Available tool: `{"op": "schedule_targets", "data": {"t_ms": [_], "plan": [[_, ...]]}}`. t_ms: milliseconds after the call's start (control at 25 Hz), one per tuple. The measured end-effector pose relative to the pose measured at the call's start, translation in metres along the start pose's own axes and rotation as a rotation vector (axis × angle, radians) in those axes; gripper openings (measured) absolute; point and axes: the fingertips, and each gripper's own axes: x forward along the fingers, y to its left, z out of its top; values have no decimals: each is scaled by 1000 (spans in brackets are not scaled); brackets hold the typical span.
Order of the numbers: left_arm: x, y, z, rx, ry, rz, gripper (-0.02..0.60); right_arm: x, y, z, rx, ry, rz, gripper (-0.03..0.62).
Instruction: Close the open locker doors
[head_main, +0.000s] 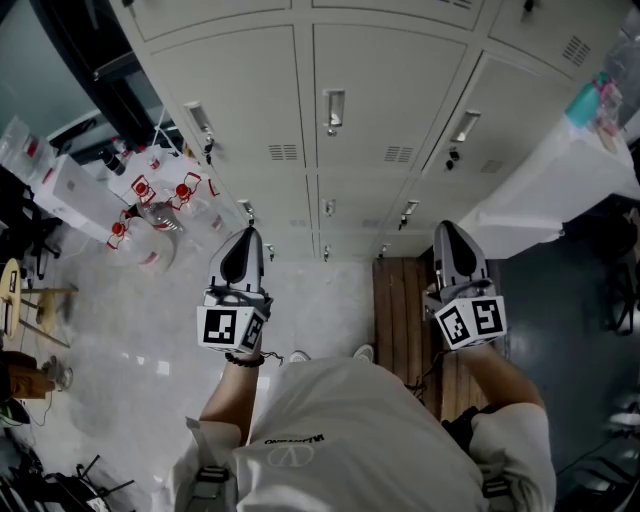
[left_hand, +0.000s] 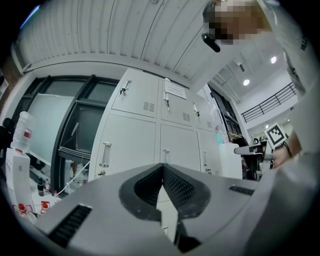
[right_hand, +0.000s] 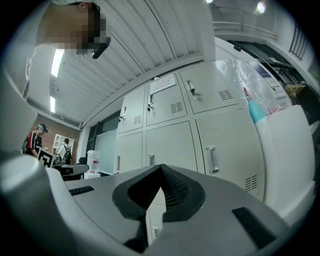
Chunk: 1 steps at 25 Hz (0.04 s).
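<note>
both the left gripper (head_main: 246, 236) and right gripper (head_main: 449, 228) have jaws pressed together, empty, facing locker doors (head_main: 385, 95) that all look already closed.

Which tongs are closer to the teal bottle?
Right. The right tongs are beside the white unit that the teal bottle stands on. The left tongs are farther off, on the person's other side.

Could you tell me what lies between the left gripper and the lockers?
Nothing does: the left gripper view shows the lockers beyond the shut jaws of the left gripper, the stretch bare, and the head view shows only floor beneath.
</note>
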Motion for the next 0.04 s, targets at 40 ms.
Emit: {"op": "schedule_targets", "data": {"t_ms": [40], "plan": [[1, -1, 0, 0, 1, -1, 3, 0, -1, 0, -1, 2, 1, 8]]}}
